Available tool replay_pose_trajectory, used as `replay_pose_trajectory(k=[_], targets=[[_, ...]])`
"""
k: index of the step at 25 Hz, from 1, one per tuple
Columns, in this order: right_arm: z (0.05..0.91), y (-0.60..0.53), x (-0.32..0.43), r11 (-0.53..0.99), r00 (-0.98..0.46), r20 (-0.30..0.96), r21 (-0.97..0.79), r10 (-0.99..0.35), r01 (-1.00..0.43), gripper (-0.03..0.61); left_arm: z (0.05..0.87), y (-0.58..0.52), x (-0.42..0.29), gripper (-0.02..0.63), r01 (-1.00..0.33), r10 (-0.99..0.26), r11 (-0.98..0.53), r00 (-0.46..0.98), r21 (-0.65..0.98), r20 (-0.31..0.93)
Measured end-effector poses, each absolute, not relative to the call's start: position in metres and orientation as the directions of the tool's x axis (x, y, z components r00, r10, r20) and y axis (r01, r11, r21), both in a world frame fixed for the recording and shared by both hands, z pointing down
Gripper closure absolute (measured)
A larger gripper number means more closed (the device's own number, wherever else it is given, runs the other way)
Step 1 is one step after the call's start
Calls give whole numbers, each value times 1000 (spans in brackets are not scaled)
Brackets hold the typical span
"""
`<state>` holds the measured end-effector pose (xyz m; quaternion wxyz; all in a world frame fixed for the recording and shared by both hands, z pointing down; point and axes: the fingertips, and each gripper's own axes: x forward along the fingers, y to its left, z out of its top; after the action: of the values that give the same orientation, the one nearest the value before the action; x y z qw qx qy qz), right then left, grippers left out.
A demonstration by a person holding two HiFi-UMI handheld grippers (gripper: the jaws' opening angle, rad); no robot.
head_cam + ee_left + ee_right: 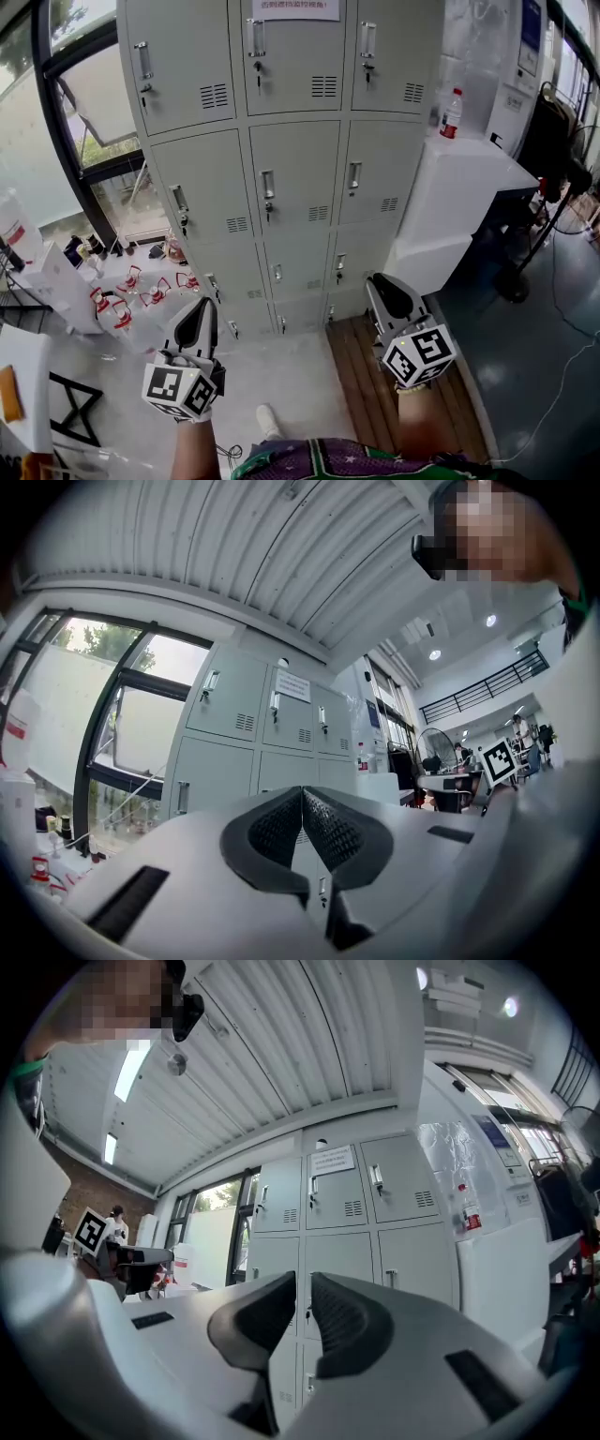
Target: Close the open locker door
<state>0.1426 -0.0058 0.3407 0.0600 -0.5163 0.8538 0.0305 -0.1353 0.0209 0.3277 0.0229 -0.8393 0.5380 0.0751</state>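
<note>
- Lockers (281, 56) fill the wall as one grey bank three columns wide. Every door (295, 173) in view sits flush with its frame, and no open door can be picked out in any view.
- Judged from that, the closing step looks done, with both grippers hovering well clear of the bank. The next move would call only for checking that the latch has caught, or for looking along the lowest row, which is small and hard to read here.
- At lower left, the left gripper (204, 307) has its jaws pressed together with nothing between them.
- At lower right, the right gripper (375, 281) has its jaws a narrow slit apart, and they are empty.
- The doors look like matt grey painted sheet steel, flat and rectangular. Each has a slim upright bright-metal handle (267, 184), a lock beneath it and a small louvred vent (318, 214) low on the right.
- The jaw pads are black and finely textured, curved like petals, and set in smooth white shells that carry marker cubes.
- A boxy white cabinet (464, 187) stands just beside the bank with a red-capped bottle (452, 113) on top. Wood planks (361, 375) lie on the floor under the right gripper.
</note>
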Motion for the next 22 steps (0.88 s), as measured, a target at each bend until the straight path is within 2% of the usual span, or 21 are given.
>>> replay_pose_trajectory(k=[5,9,22], targets=[[345,15,149,480,-476,-134,1,-869,-877,528,334,46,-127,592,-911,-904,-410,399,44,-151],[344,29,154,484,-476,-148,-21,-867,-875,571,342,54,-123,591,-912,-906,-407,397,45,-144],[347,46,159,489,-481,-158,-13,-862,-872,574,353,64,-110,591,-907,-902,-419,410,47,-136]])
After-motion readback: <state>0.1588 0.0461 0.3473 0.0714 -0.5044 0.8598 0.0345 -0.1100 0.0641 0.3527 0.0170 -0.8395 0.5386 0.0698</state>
